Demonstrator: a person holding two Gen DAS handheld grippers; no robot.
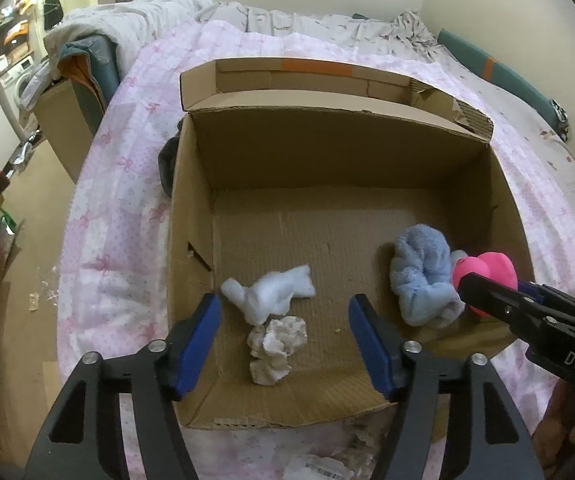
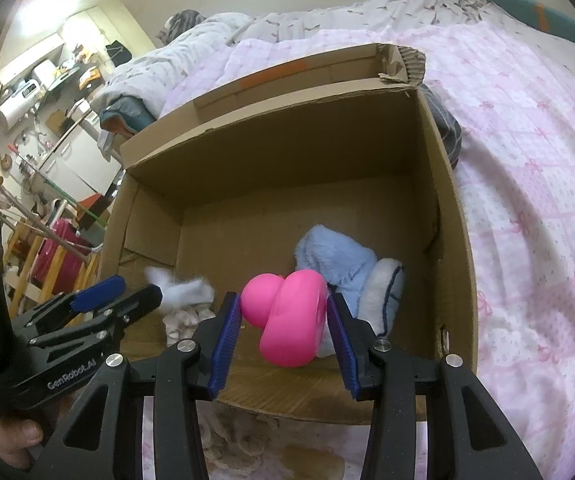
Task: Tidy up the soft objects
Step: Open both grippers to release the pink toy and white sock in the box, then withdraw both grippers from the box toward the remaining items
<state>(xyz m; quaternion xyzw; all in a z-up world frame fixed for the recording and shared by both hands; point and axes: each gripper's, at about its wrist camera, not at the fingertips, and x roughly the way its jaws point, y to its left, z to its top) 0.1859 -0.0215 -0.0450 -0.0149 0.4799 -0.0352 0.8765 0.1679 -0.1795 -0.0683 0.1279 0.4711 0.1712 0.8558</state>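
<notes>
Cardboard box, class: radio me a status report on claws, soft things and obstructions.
Left claw open, empty, above white cloth. Right claw around pink toy, over cardboard box. Blue towel beside it. Nothing blocking.

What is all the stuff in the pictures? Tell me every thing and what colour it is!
Cardboard box: one, brown, open, on the bed.
Pink toy: one, bright pink, between the right gripper's fingers over the box's near right corner.
Fluffy cloth: one, light blue, box floor, right side.
White sock: one, white, box floor, near left.
Crumpled rag: one, cream, just in front of the sock.
Quilt: one, pink and white bows, under the box.
Dark cloth: one, grey, outside the box's left wall.
Left gripper: black with blue pads, open.
Right gripper: same colours, around the toy.
</notes>
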